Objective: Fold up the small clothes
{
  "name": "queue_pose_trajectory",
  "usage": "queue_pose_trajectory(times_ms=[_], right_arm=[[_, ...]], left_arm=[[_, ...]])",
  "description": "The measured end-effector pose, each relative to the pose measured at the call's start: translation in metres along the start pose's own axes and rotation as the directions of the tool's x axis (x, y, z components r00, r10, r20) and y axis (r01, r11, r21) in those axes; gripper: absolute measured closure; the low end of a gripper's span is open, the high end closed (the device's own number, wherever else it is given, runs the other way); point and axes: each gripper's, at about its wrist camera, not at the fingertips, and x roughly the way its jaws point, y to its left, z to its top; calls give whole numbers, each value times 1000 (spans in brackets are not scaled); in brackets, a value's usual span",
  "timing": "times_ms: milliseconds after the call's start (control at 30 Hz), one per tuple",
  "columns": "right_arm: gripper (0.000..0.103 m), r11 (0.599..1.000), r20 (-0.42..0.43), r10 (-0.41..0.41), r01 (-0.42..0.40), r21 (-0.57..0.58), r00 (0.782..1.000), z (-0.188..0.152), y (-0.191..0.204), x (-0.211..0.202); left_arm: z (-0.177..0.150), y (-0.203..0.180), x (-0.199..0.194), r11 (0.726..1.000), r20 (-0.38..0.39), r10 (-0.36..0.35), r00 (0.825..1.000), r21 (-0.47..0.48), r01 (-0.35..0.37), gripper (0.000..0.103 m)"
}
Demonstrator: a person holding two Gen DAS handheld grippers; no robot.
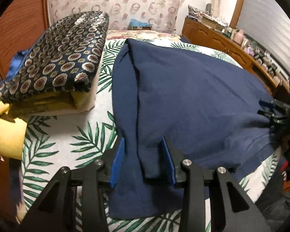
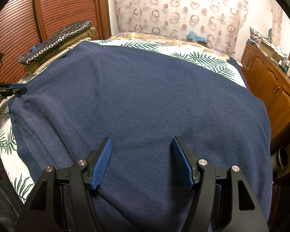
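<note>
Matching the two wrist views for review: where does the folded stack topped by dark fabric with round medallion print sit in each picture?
Left wrist view: the folded stack fills the upper left, beside the navy garment.
Right wrist view: it is small, upper left, beyond the garment's far corner.
Shared landmark: the ring-patterned curtain.

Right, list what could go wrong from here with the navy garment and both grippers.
1. The left gripper pinches only a narrow bunched strip of the navy garment; a pull could slip it free.
2. The right gripper stands open above flat cloth, holding nothing, so a lift now would probably drag the garment lopsided across the leaf-print sheet.
3. The folded stack lies close beside the garment's edge; a swung fold might knock it.
</note>
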Motion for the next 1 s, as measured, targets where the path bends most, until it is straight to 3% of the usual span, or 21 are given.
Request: queue_pose_trajectory(times_ms=[167,333,667,1000], right_arm=[[37,1000,0,0,0,0,1000,0,0,0],[37,1000,1,0,0,0,1000,0,0,0],[37,1000,0,1,-1,1,1000,-1,0,0],[36,1000,-3,-3,3,1,1000,-1,0,-1]], left_arm=[[0,-5,2,999,10,17,1000,33,-17,70],[3,-9,1,999,18,-12,1000,51,11,99],[34,-38,-36,995,186,-79,979,77,66,100],[47,-67,-38,988,215,-125,969,119,101,100]])
